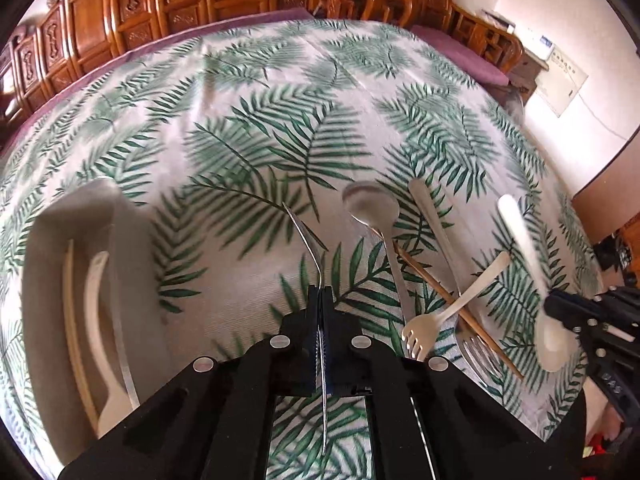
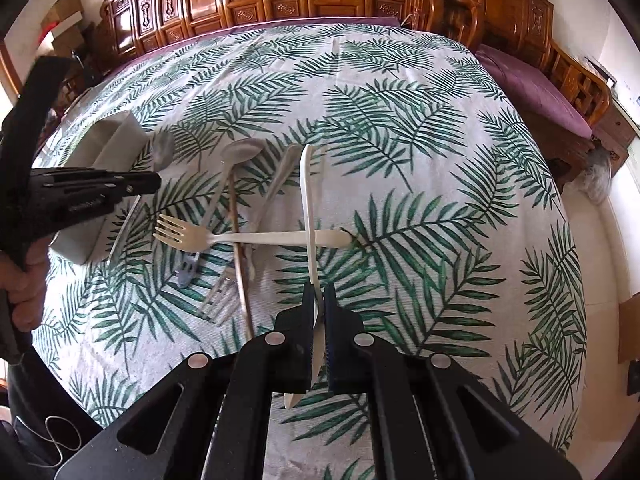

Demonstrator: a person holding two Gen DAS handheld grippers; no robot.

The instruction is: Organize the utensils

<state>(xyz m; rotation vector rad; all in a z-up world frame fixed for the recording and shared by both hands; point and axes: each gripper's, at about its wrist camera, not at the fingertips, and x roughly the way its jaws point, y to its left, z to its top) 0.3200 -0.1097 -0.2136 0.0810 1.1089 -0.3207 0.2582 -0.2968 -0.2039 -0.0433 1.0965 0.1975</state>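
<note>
Both grippers are mid-sort, each carrying one utensil away from the scattered pile. The left gripper [image 1: 320,300] has its fingers closed on a metal spoon [image 1: 306,236], held edge-on above the bench [image 1: 260,80], the bowl pointing forward. The right gripper [image 2: 319,300] has its fingers clamped on a white plastic spoon [image 2: 307,200], raised above the cream plastic fork [image 2: 208,236] that lies across the heap.

The grey utensil tray [image 1: 48,264] sits at the left side of the bench and already holds white plastic pieces. Judging by this, the next move is to carry the metal spoon over the tray, line it up with a free compartment and release it; the white spoon would follow.

Left on the leaf-print cloth are another steel spoon [image 1: 372,208], a steel fork [image 1: 476,348], a chopstick [image 1: 452,300] and the cream fork, overlapping one another. The left gripper tilts slightly down, level with the tray; the right one points forward across the bench.
</note>
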